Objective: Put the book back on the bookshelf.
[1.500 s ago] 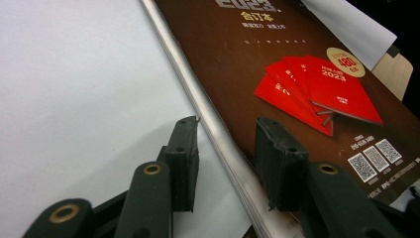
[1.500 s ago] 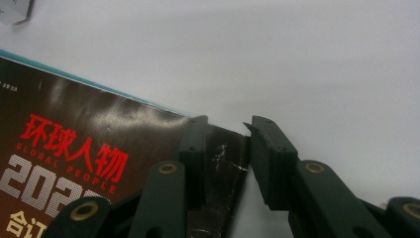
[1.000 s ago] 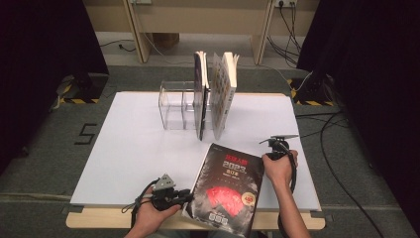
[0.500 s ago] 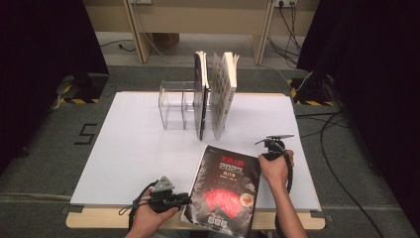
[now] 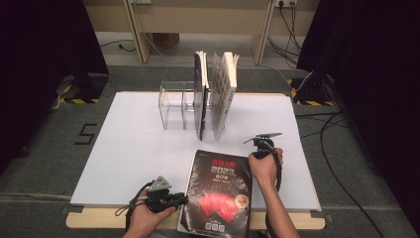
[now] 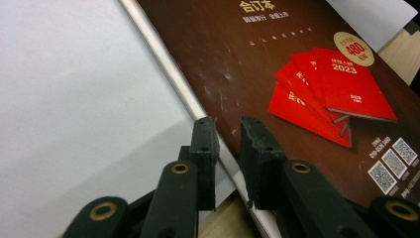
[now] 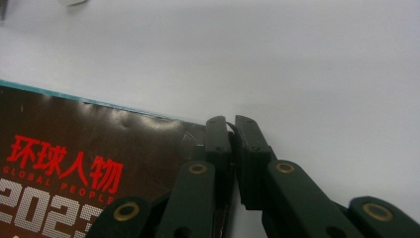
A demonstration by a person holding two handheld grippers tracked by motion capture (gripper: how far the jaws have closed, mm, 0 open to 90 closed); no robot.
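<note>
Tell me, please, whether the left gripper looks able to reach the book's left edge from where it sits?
Probably yes: the left gripper already straddles the left edge of the dark-covered book, jaws slightly apart, with nothing between them and it.

The black magazine's (image 5: 218, 196) near edge ran off the bottom of the high view, as did both forearms. Small print under its red title stayed too fine to read. In the right gripper view, the fingers (image 7: 216, 139) hid the magazine's corner.
</note>
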